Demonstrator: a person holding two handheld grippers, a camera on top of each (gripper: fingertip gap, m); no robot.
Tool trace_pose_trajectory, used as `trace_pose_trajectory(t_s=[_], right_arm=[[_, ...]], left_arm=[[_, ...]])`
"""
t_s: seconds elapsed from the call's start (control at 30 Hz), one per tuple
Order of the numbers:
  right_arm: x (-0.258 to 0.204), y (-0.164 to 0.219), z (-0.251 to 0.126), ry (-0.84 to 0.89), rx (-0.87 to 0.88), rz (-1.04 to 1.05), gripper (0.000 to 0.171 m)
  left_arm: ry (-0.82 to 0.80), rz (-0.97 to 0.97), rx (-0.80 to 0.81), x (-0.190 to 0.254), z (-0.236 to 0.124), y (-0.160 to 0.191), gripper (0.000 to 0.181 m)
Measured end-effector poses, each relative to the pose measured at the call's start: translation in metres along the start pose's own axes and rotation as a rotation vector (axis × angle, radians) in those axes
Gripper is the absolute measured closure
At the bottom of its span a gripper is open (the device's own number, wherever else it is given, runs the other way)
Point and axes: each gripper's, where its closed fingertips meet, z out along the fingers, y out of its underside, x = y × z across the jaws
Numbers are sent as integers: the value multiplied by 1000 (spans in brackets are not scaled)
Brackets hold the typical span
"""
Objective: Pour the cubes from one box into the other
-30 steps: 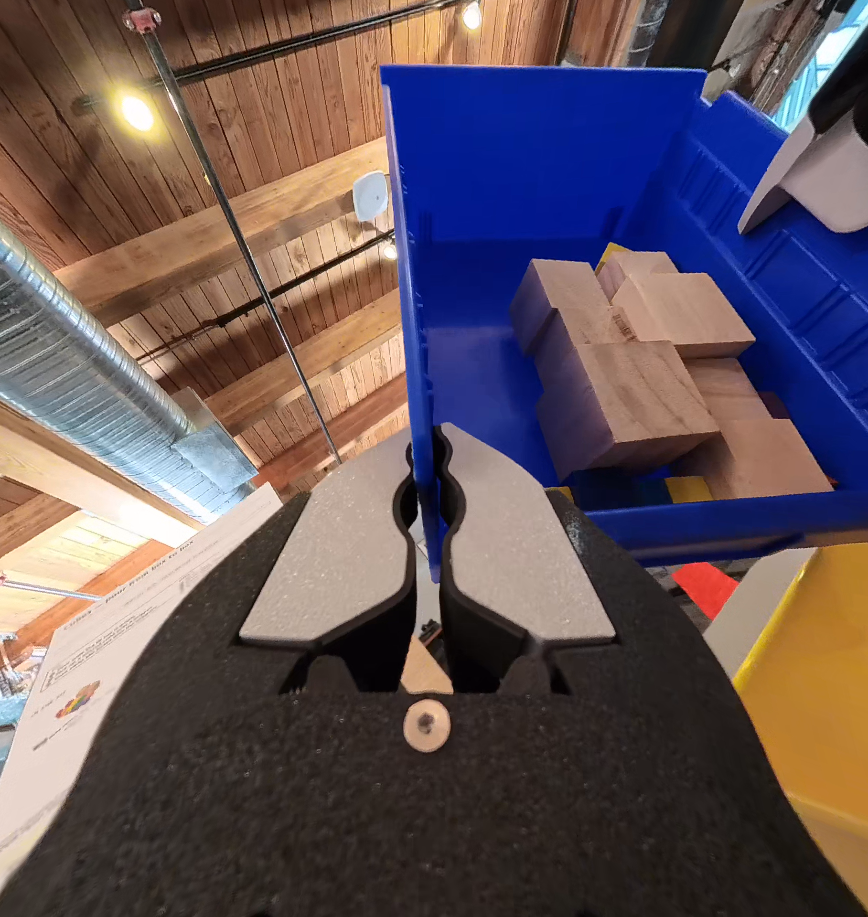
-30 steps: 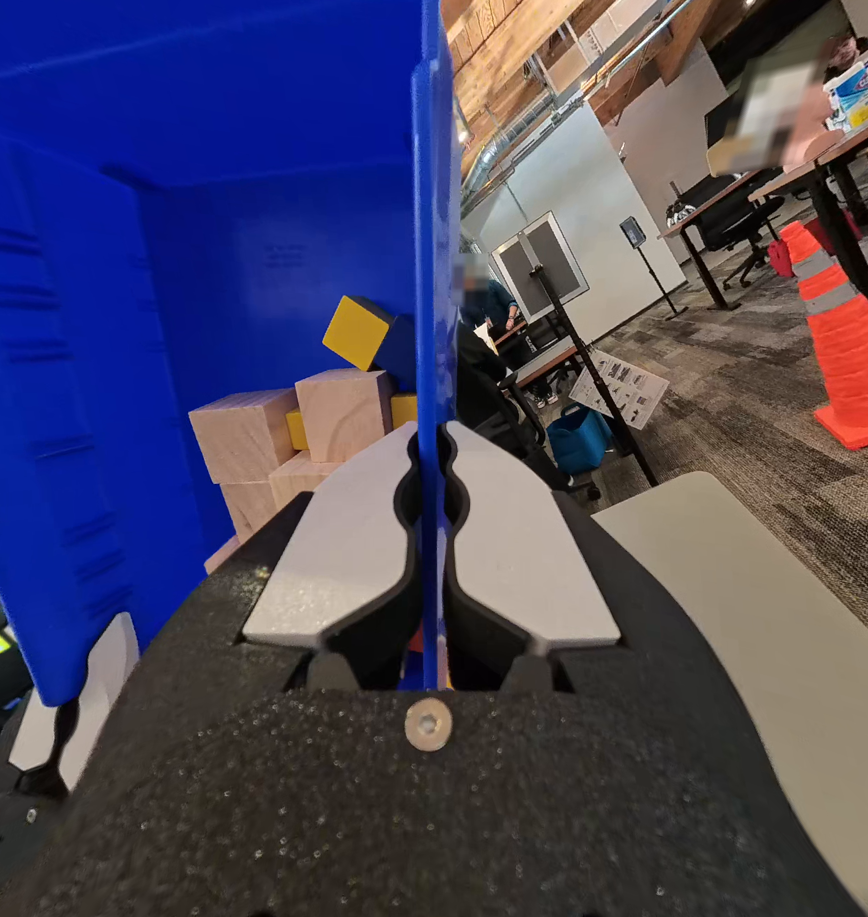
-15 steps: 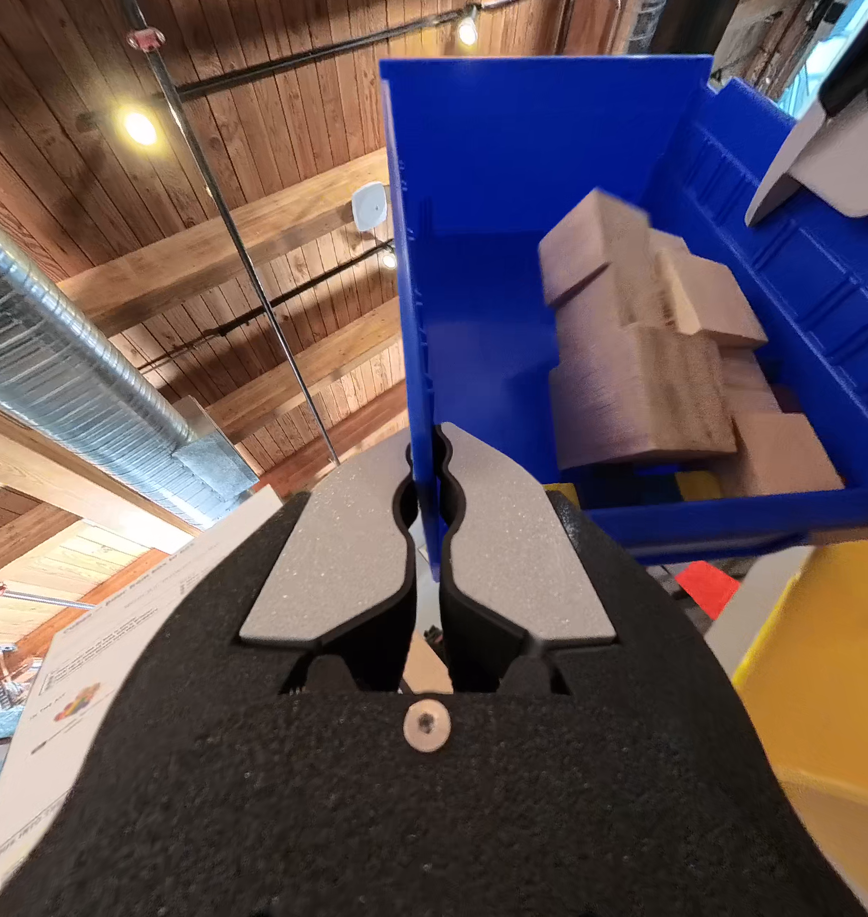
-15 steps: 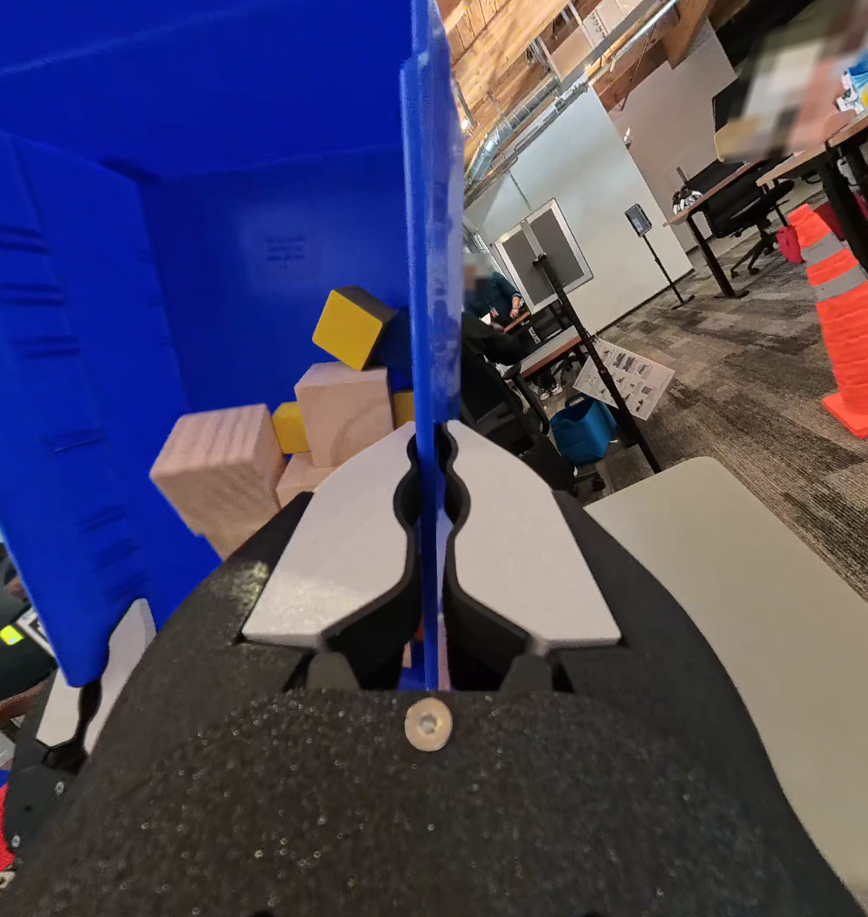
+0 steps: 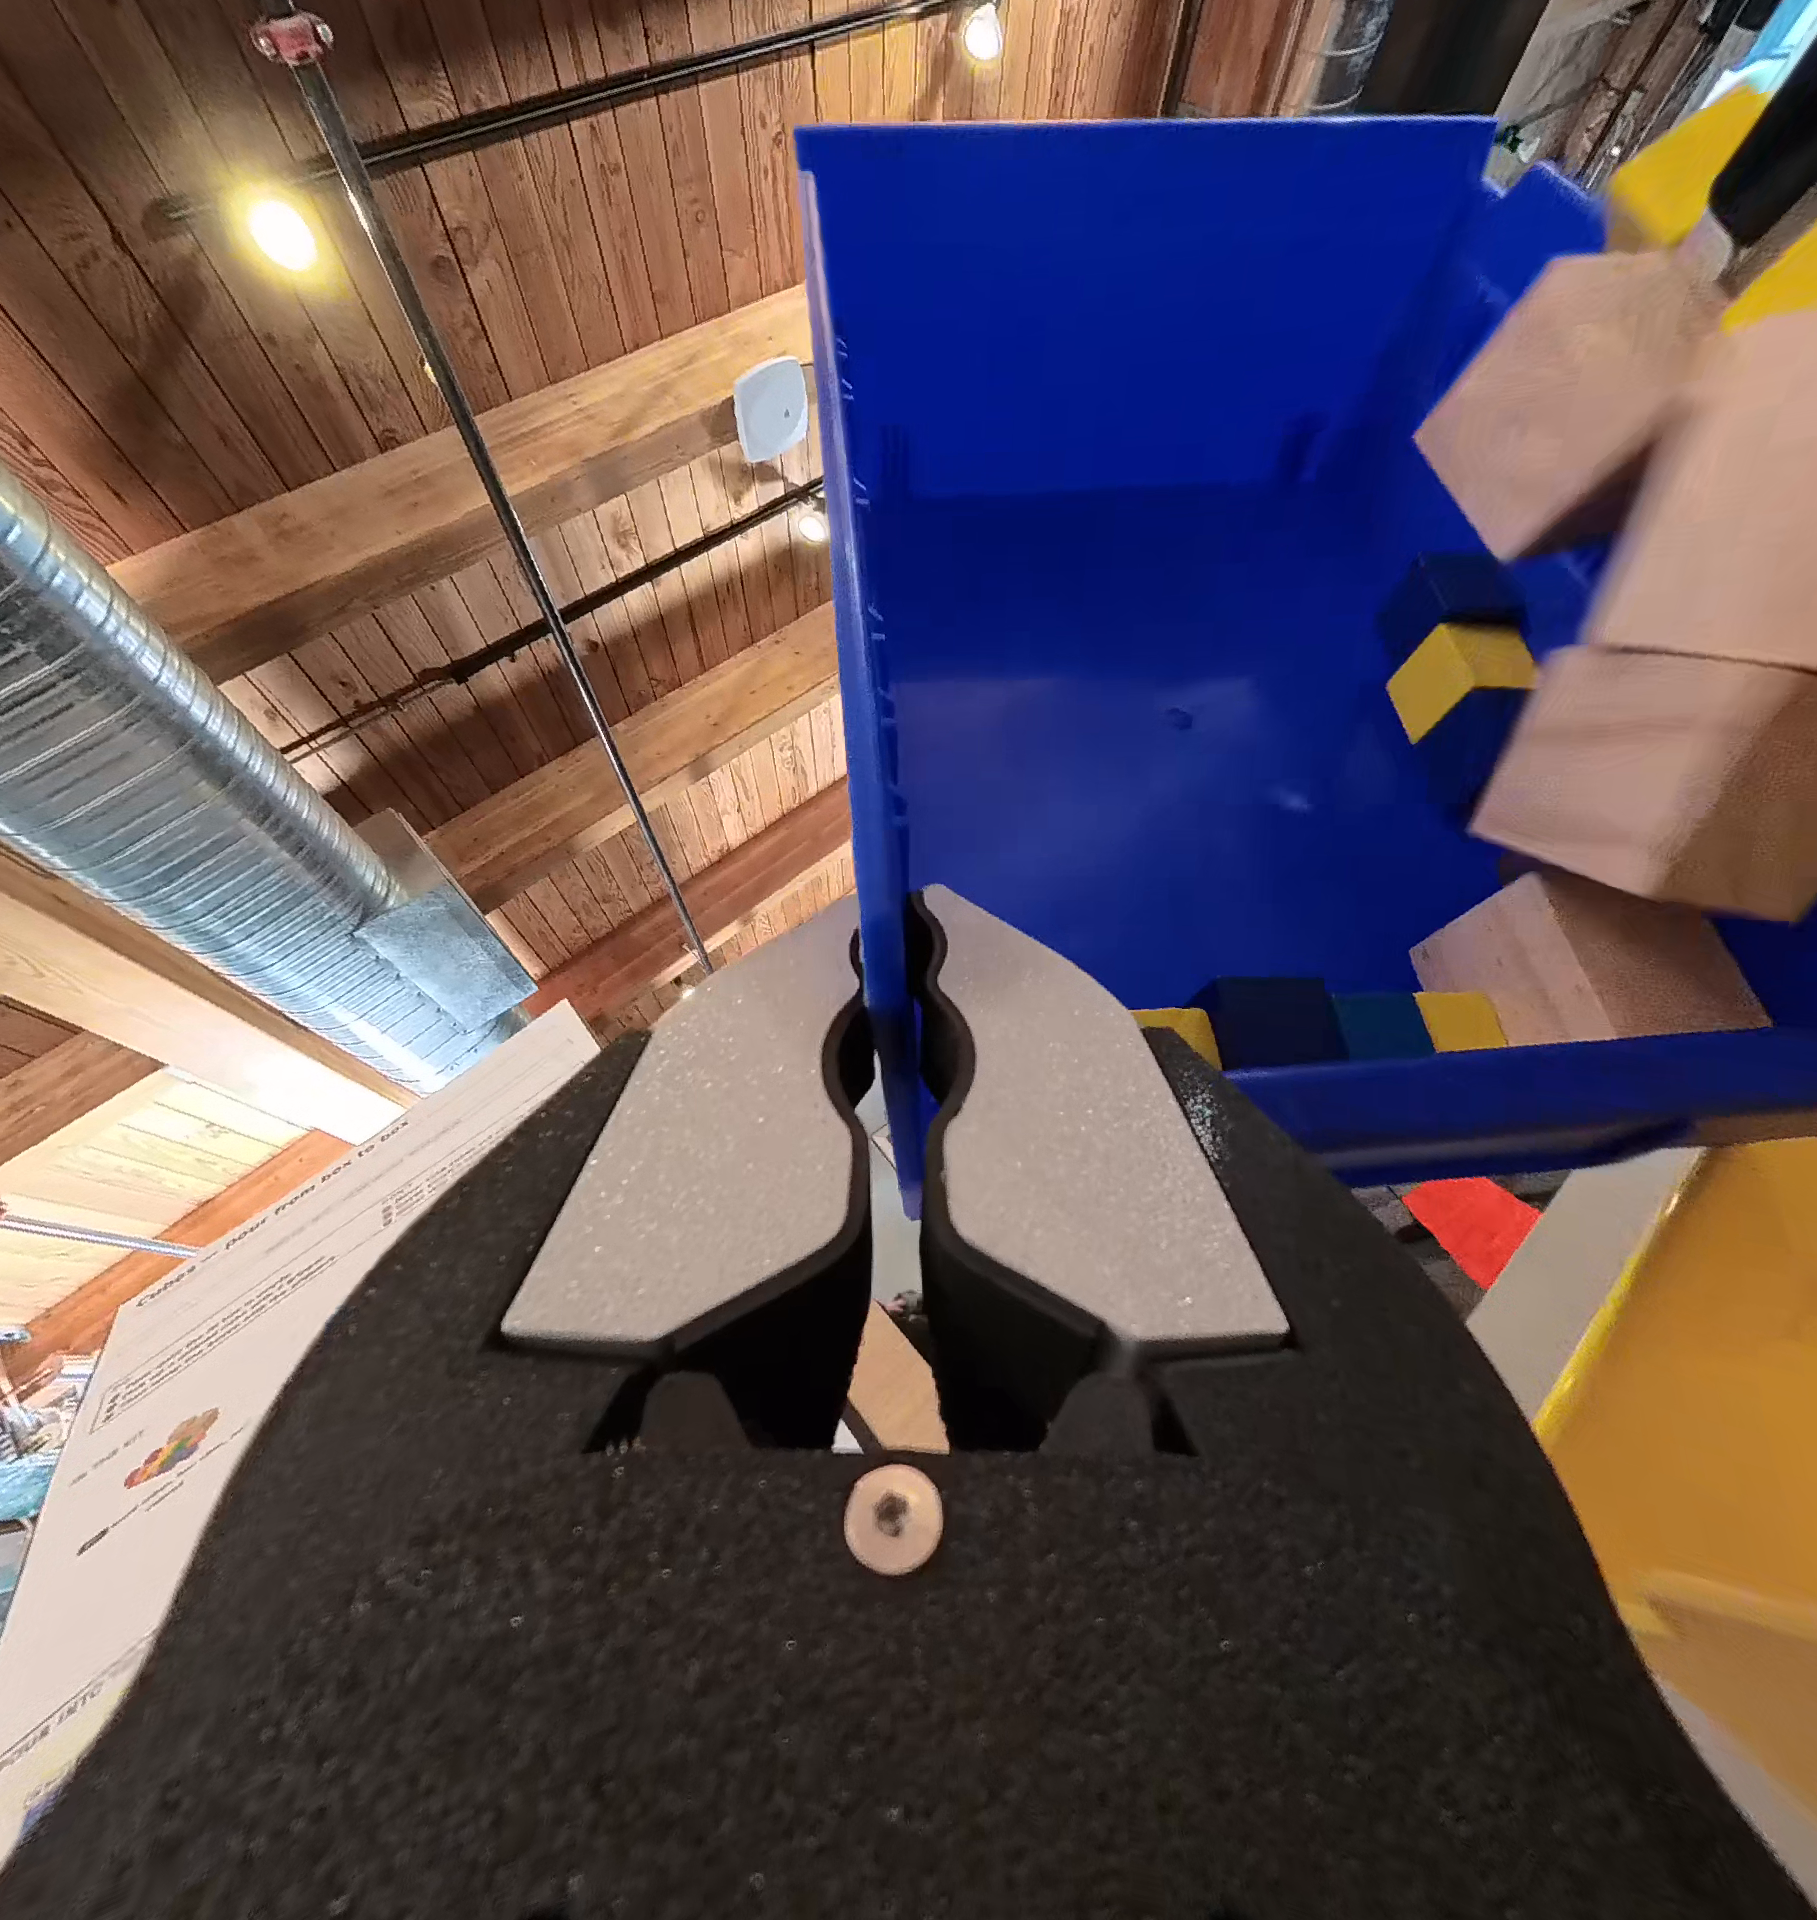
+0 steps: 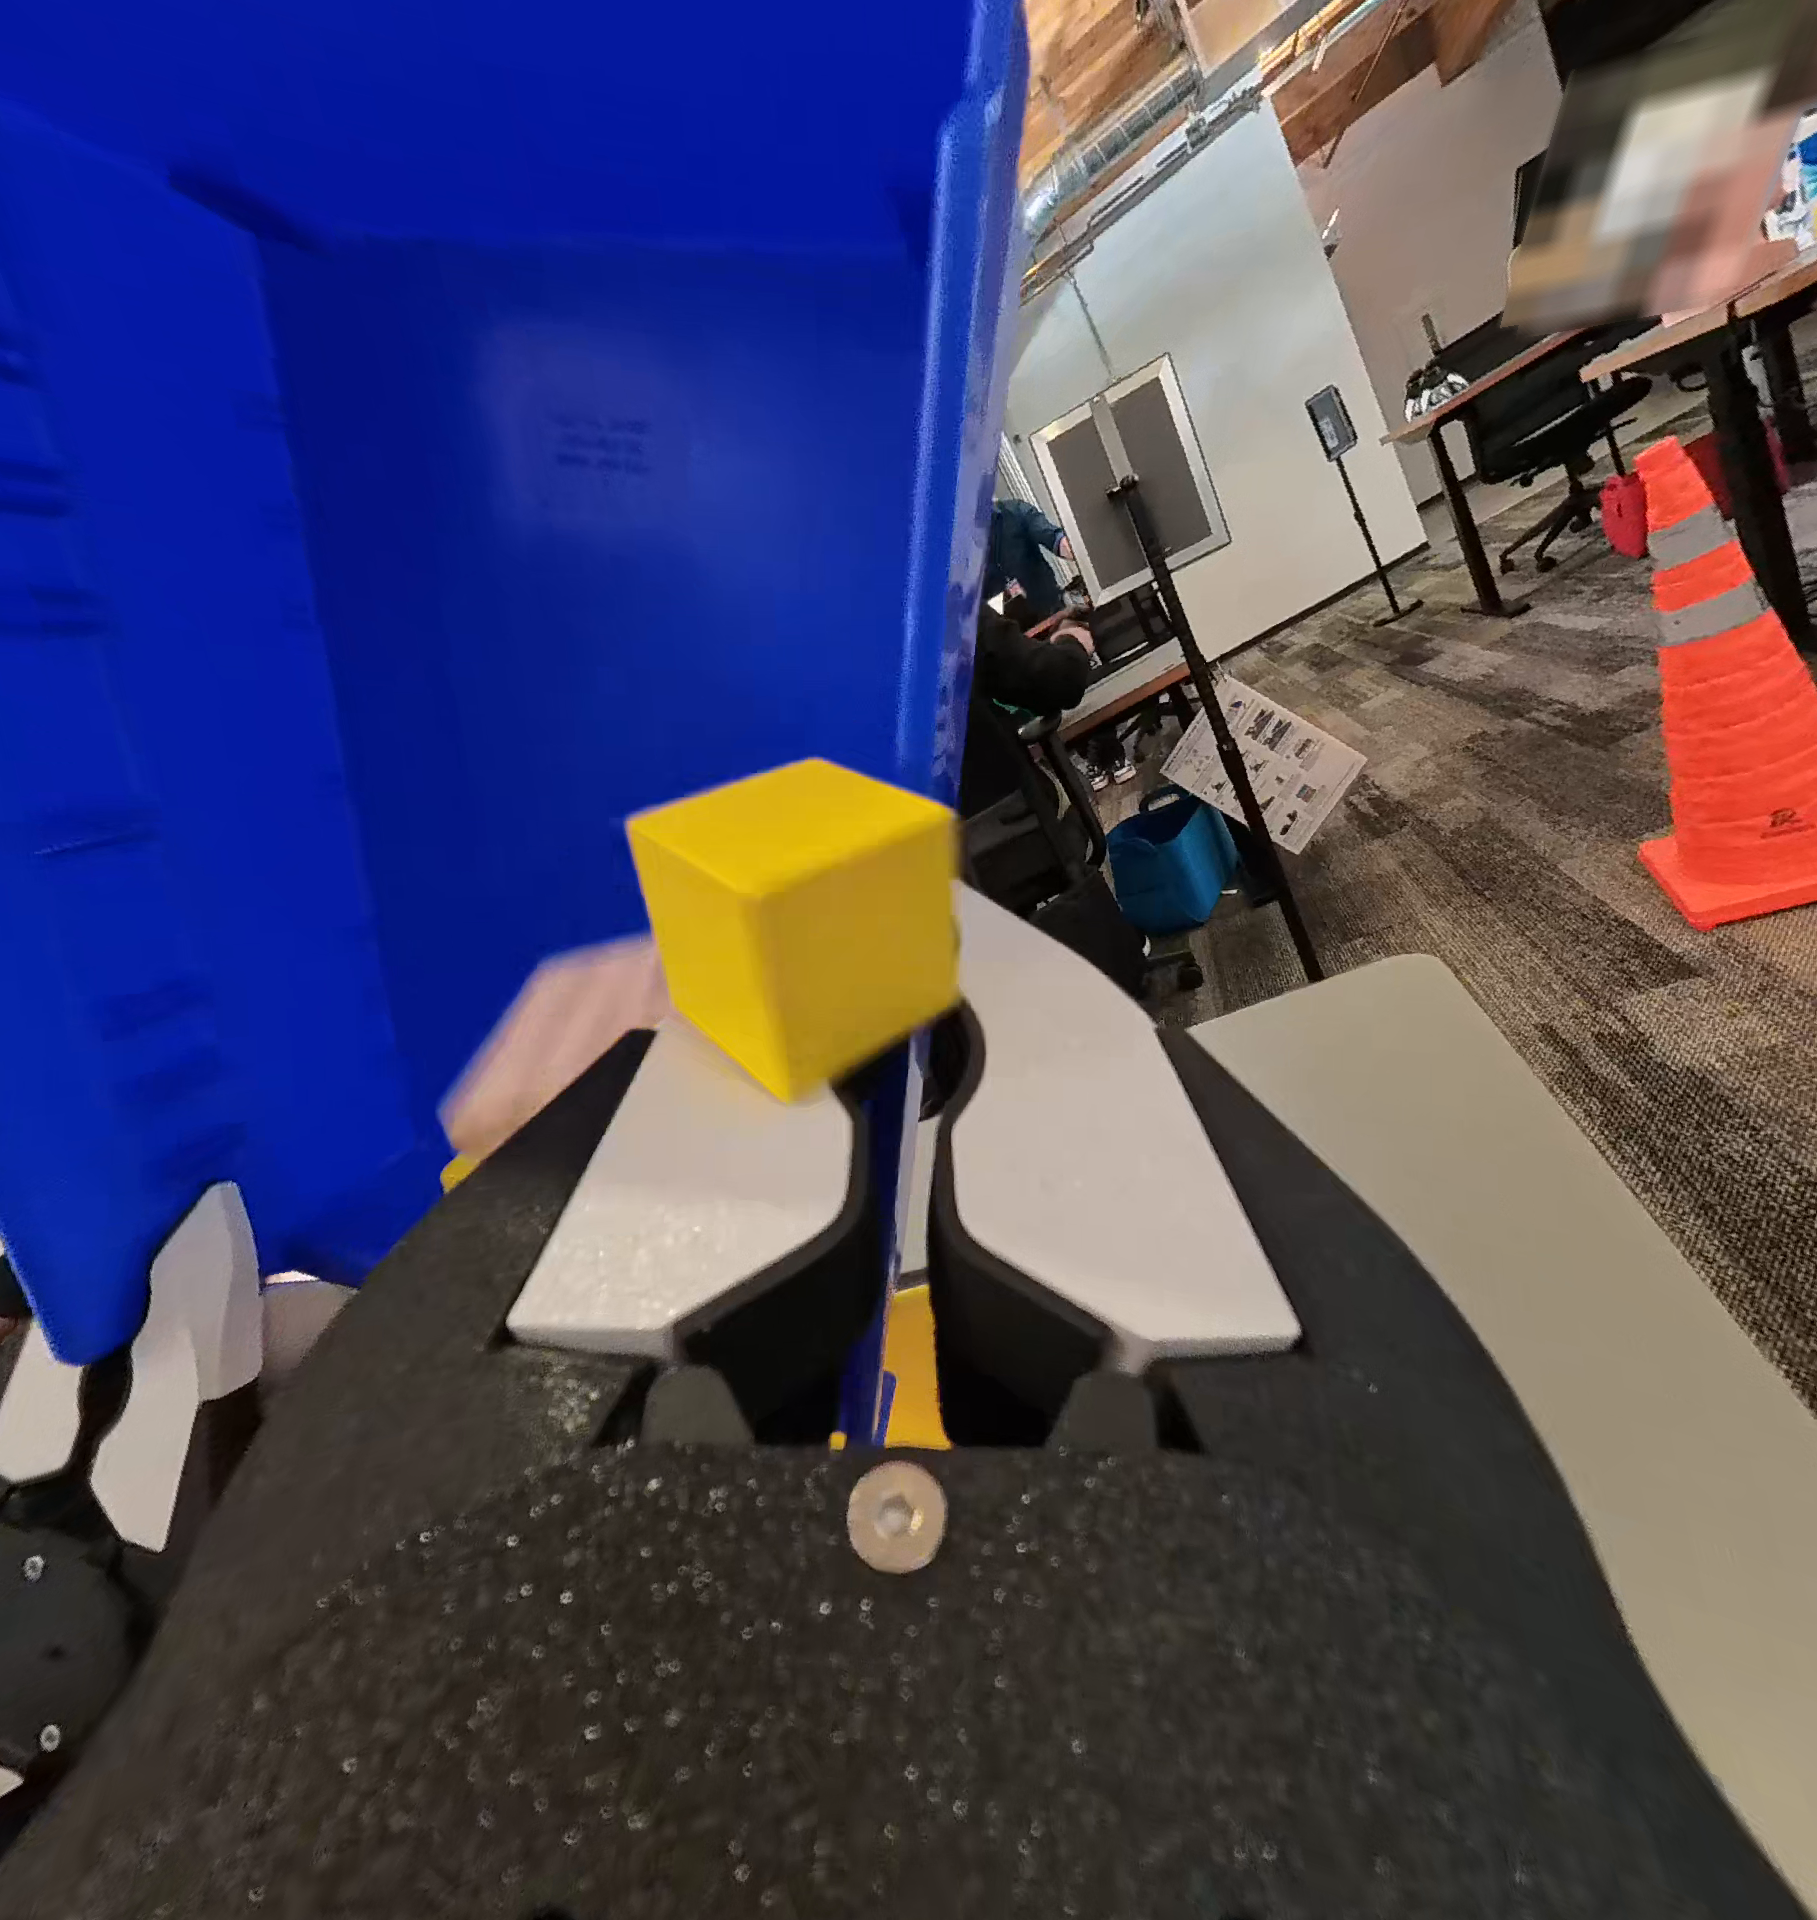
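A blue box (image 5: 1122, 644) is held tipped up in the air. My left gripper (image 5: 891, 935) is shut on one side wall of it. My right gripper (image 6: 909, 1023) is shut on the opposite wall (image 6: 961, 499). Blurred plain wooden cubes (image 5: 1673, 769) tumble out at the right of the left wrist view, with small yellow cubes (image 5: 1455, 675) and dark blue cubes (image 5: 1268, 1018) among them. A yellow cube (image 6: 800, 925) falls right in front of my right gripper. The yellow box (image 5: 1735, 1382) lies below, at the right edge. The left gripper also shows in the right wrist view (image 6: 125, 1382).
A printed sheet (image 5: 208, 1382) stands at the lower left. A grey table (image 6: 1569, 1226) lies under the right gripper. An orange traffic cone (image 6: 1735, 717), desks, chairs and a stand with a sheet (image 6: 1268, 748) are beyond it. A red patch (image 5: 1470, 1226) lies below the blue box.
The blue box has tipped further. The cube pile that rested inside has slid towards the open side and is now falling out, blurred. Both grippers keep their hold on the walls.
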Motion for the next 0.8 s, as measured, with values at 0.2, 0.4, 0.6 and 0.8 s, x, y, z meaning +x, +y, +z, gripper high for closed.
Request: trace_pose_trajectory(t_s=[0.2, 0.4, 0.6, 0.8], right_arm=[[-4, -6, 1, 17, -25, -76, 167], [-22, -14, 7, -10, -54, -98, 167], [-39, -47, -8, -74, 21, -150, 167], [-44, -58, -5, 11, -52, -236, 167]], left_arm=[[-9, 1, -18, 1, -2, 0, 177], [-39, -20, -60, -4, -19, -10, 177], [-94, -7, -12, -13, -12, -36, 177], [-152, -130, -104, -21, 0, -43, 178]])
